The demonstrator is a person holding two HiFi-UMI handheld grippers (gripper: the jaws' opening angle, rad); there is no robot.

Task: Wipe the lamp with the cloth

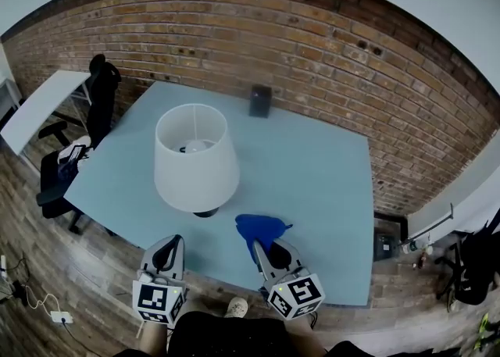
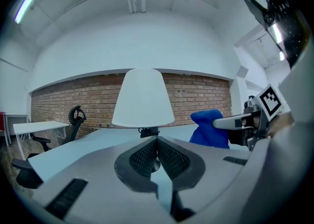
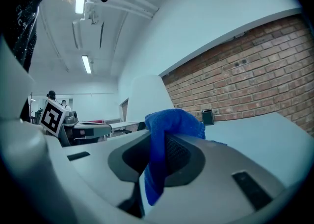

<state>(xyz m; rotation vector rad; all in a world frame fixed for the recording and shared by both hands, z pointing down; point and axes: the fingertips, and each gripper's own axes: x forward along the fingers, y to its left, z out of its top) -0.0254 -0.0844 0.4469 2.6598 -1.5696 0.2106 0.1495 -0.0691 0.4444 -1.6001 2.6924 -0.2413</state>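
Lamp (image 1: 195, 156) stands upright on the pale blue table (image 1: 320, 168), left of centre, its white shade not yet touched. Right gripper (image 1: 264, 246) pinches the blue cloth (image 1: 262, 227), with a bunch standing past the jaw tips (likely so that fabric, not plastic, meets the shade). Left gripper (image 1: 169, 249) has its jaws pressed together on nothing and sits low near the lamp, probably free to steady it. Wiping has not begun.

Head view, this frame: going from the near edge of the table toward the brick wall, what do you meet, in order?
blue cloth → lamp → small black box
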